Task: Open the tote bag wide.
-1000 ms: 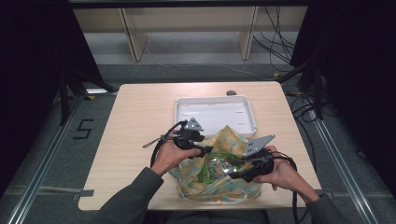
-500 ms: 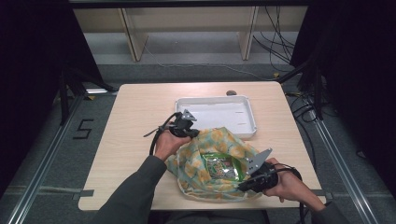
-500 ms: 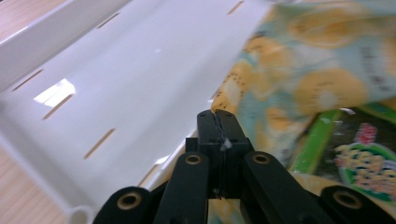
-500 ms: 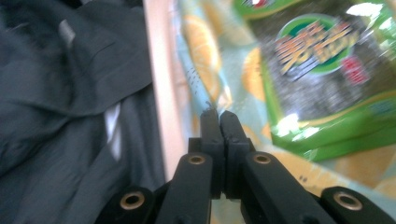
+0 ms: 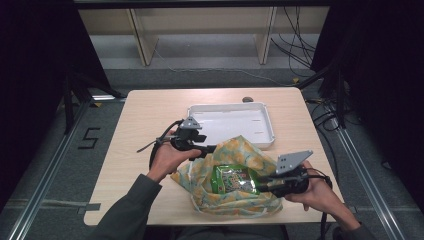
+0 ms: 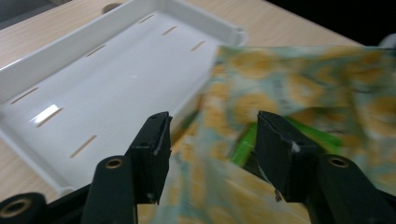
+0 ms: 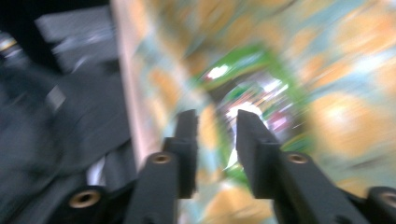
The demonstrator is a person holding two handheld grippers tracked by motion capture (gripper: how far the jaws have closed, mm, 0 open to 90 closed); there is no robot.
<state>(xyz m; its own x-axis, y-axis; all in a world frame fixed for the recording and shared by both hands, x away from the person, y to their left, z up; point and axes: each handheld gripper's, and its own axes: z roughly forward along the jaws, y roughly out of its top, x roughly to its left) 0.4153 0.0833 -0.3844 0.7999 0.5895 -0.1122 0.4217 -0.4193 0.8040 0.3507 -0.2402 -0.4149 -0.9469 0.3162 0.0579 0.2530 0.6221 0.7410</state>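
A yellow-and-teal patterned cloth bag [image 5: 235, 205] lies on the near part of the table, its mouth spread. A green snack packet [image 5: 232, 179] shows inside it. My left gripper [image 5: 212, 149] is at the bag's far-left rim. Its jaws have just been opening and now stand wide in the left gripper view [image 6: 212, 135], with the bag cloth [image 6: 289, 84] and green packet [image 6: 243, 144] just beyond them. My right gripper [image 5: 260, 187] points into the bag from the right. Its jaws [image 7: 217, 126] have also just been opening. A narrow gap separates them, with blurred cloth and packet [image 7: 243, 70] behind.
A white tray [image 5: 227, 105] with nothing in it stands just behind the bag, and its slotted floor [image 6: 93, 93] lies left of my left jaws. A small dark object [image 5: 247, 99] sits at the table's far edge. Bare wood lies to the left of the bag.
The bag's mouth has been drawn wider and the packet shows more. My right gripper dropped toward the near edge, then came up and to the right. My left gripper shifted slightly left.
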